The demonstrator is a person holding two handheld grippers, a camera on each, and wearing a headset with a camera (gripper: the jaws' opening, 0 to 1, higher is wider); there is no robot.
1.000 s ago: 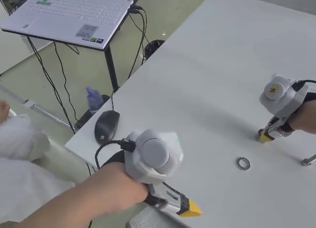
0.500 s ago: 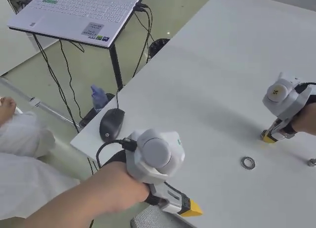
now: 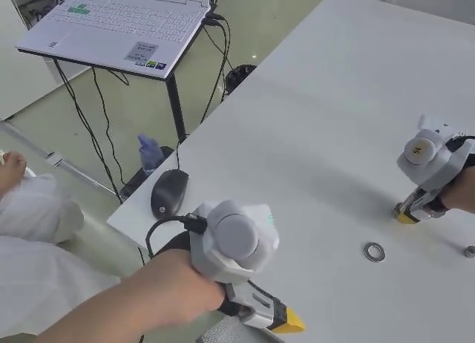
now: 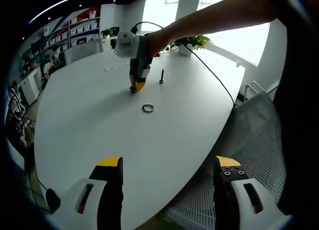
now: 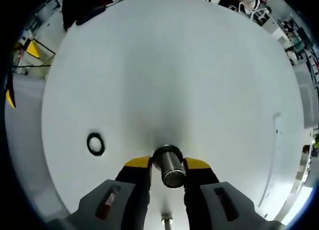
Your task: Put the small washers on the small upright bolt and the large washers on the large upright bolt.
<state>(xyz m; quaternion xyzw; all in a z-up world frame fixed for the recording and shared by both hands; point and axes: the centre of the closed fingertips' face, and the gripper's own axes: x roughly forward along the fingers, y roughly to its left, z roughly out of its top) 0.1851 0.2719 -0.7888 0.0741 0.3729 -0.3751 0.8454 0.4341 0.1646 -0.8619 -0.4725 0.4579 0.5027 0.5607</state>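
My right gripper (image 3: 407, 214) stands tip-down on the white table (image 3: 319, 113), shut on the large upright bolt (image 5: 169, 165), whose steel head shows between the yellow jaw tips. A single washer (image 3: 374, 252) (image 5: 95, 144) (image 4: 148, 108) lies flat a short way from that gripper. The small upright bolt (image 3: 469, 251) (image 4: 161, 76) stands just beyond it at the right edge of the head view. My left gripper (image 3: 286, 324) (image 4: 168, 165) hangs open and holds nothing at the table's near edge, far from the washer. In the left gripper view the right gripper (image 4: 134, 85) points down at the table.
A black mouse (image 3: 169, 193) lies on the table's near left corner. A laptop (image 3: 119, 24) sits on a stand beyond the table edge, cables hanging below it. A mesh chair (image 4: 259, 140) is beside the near edge.
The head camera has shifted a little. Both grippers, the washer and the bolts stay where they were.
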